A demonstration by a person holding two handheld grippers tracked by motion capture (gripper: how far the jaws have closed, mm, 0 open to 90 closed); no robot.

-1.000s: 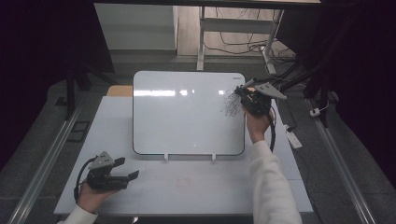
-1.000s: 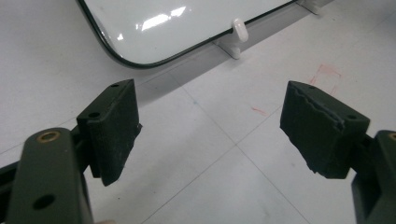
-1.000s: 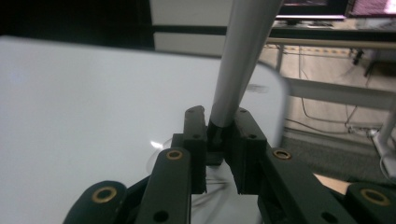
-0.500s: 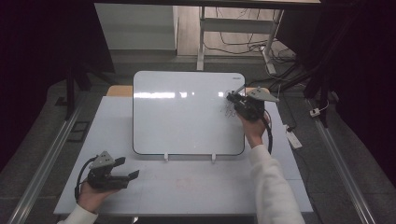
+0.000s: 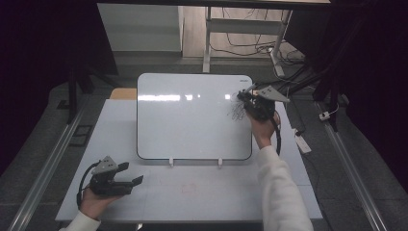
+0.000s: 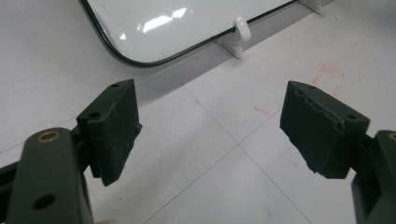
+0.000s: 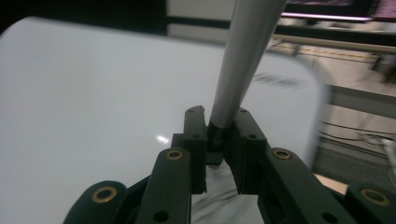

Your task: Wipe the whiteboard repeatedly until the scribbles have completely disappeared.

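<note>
Moved: right gripper (image 5: 246,97) has shifted a little along the whiteboard's right edge since the earlier frames; left gripper (image 5: 129,174) has kept its place.
Room: dark around the table, a pale cabinet and table legs beyond it, cables on the floor at the far right.
Table (image 5: 202,192): white, with faint red marks near the front middle.
Whiteboard (image 5: 187,120): lies on the table, white with a dark rim, two small white clips at its near edge; black scribbles (image 5: 236,111) near its right side.
Right gripper: over the board's right part, just above the scribbles, jaws clamped on a pale marker (image 7: 243,60).
Left gripper: low at the table's front left, jaws wide apart, nothing between them, well apart from the board.
</note>
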